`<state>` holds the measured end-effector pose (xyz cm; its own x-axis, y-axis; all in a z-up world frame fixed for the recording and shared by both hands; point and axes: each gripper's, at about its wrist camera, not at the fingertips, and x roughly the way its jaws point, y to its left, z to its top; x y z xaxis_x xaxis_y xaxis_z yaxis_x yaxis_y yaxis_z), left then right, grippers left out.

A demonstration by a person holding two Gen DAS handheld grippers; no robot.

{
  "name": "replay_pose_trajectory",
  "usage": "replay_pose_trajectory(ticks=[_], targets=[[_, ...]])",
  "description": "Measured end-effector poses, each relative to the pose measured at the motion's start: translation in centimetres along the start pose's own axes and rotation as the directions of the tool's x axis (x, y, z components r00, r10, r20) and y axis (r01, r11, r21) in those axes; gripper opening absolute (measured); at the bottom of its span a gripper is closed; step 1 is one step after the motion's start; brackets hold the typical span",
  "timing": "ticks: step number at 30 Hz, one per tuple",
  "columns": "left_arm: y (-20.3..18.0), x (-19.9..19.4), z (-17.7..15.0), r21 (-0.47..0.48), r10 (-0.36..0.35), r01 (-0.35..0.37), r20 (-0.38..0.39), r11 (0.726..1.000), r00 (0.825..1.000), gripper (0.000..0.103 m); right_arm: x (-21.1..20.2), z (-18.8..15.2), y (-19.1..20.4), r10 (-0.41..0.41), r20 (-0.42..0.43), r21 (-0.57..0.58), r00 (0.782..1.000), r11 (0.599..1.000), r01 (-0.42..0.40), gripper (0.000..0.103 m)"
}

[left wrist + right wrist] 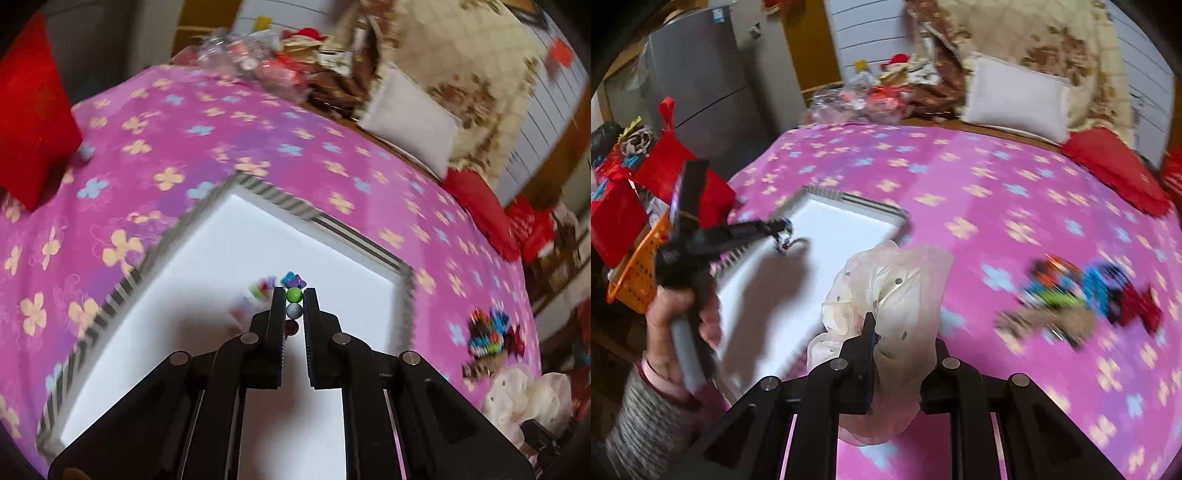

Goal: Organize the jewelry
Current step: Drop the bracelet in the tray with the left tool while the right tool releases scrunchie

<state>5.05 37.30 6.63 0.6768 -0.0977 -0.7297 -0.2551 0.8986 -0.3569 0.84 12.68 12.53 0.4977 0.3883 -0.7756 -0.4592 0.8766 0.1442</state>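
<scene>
Left gripper (294, 306) clamped on a beaded bracelet (294, 294), beads pinched between the jaws above the white tray (258, 236). Right gripper (886, 328) clamped on a cream scrunchie (886, 280), bunched over its jaws.

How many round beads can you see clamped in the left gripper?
3, in a line inside the left gripper: a green bead nearest the tips, a pale bead behind it, a dark red bead furthest back. More may be hidden.

No text, brand or number can be read in either view. A small label is seen on the grey fridge (701, 70), but its print is blurred beyond reading.
</scene>
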Motion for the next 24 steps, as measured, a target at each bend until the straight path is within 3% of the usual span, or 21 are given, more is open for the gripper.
replay_pose_trajectory(ticks=[6, 14, 16, 18, 20, 24], targets=[[3.0, 2.3, 1.6, -0.043, -0.036, 0.035, -0.013, 0.998, 0.999, 0.008, 7.8, 5.6, 4.2, 0.050, -0.071, -0.013, 0.996, 0.999, -0.051, 0.016], [4.6, 2.1, 2.5, -0.072, -0.025, 0.026, 0.005, 0.997, 1.000, 0.011, 16.2, 8.1, 5.6, -0.002, -0.145, 0.029, 0.989, 1.000, 0.007, 0.016], [5.0, 1.8, 2.7, -0.092, -0.040, 0.041, 0.003, 0.995, 0.999, 0.027, 16.9, 8.3, 5.6, -0.023, -0.159, 0.022, 0.987, 0.999, 0.026, 0.023], [5.0, 1.3, 2.7, -0.096, -0.044, 0.045, 0.017, 0.994, 0.999, 0.039, 16.6, 8.3, 5.4, -0.031, -0.158, 0.013, 0.987, 0.999, 0.034, 0.043], [4.7, 0.5, 2.8, -0.085, -0.042, 0.045, 0.038, 0.995, 0.998, 0.042, 15.4, 8.4, 5.3, -0.054, -0.122, -0.004, 0.991, 0.999, 0.053, 0.048], [4.4, -0.8, 2.6, -0.081, -0.036, 0.042, 0.069, 0.996, 0.997, 0.048, 12.9, 7.2, 4.8, -0.099, -0.108, -0.015, 0.989, 0.995, 0.098, 0.048]])
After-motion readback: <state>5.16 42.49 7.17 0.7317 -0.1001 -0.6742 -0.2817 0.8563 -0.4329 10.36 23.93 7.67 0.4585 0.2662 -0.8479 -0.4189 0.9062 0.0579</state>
